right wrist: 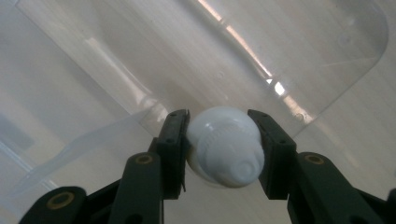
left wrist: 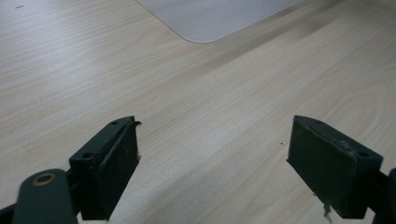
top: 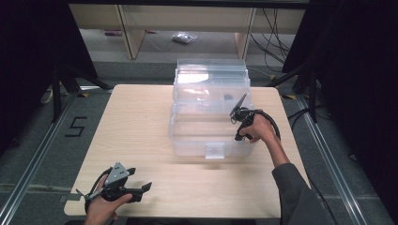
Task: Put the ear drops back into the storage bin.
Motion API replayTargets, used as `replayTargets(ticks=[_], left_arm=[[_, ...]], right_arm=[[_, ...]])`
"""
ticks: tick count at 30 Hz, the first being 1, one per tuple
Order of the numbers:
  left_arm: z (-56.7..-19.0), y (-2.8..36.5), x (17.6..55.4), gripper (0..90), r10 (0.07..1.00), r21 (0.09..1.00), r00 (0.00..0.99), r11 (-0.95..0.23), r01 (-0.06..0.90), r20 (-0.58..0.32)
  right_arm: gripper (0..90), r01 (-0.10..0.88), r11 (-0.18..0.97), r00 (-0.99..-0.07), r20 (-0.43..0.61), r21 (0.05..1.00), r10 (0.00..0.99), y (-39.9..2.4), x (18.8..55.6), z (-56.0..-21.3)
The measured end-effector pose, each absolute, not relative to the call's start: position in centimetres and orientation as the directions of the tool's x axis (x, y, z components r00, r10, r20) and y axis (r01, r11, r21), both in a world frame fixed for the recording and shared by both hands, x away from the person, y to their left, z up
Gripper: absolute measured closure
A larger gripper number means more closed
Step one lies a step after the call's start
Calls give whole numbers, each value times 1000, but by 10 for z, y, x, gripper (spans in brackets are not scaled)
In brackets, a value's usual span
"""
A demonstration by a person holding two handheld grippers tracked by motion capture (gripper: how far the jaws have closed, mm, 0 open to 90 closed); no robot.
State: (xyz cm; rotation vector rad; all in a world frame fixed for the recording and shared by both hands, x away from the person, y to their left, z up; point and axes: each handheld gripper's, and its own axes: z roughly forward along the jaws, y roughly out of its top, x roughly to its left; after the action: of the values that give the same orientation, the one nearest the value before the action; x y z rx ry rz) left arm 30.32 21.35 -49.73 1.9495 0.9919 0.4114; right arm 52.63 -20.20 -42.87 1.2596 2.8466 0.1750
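Left gripper (top: 141,185) fingers spread, empty; right gripper (right wrist: 223,140) pinches smooth white rounded cap (right wrist: 226,145) over clear box (top: 209,110).

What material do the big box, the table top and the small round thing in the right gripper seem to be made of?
The box: clear, glossy plastic; the table shows through its walls and they catch light. The table top: pale wood or wood-look laminate, matt, with visible grain. The round thing held in the right gripper: probably smooth white plastic with a soft sheen and moulded rings.
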Motion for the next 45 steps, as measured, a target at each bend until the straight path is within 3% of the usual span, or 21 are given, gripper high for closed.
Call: replayTargets(ticks=[1,2,3,4,9,10,18,45], left_arm=[[-497,214,303,156,775,827,625,-290,482,-93],[-497,214,303,156,775,827,625,-289,483,-94],[-497,214,303,156,775,827,625,-289,483,-94],[-497,213,303,156,776,827,624,-287,483,-95],[-497,214,303,156,774,827,626,-290,481,-92],[-497,214,303,156,774,827,626,-290,481,-93],[-497,214,303,156,775,825,626,-296,482,-88],[-497,214,304,154,776,827,625,-295,478,-85]], right_arm=[[599,739,665,-671,25,112,741,-202,527,-429],[597,678,722,-730,11,141,683,-205,531,-430],[597,678,722,-730,11,141,683,-205,531,-430],[597,743,660,-666,28,115,745,-201,527,-428],[554,712,684,-696,30,156,718,-204,527,-427],[544,748,649,-660,42,138,750,-202,525,-423],[425,736,648,-665,31,196,746,-205,521,-406],[250,681,630,-683,12,374,731,-204,485,-376]])
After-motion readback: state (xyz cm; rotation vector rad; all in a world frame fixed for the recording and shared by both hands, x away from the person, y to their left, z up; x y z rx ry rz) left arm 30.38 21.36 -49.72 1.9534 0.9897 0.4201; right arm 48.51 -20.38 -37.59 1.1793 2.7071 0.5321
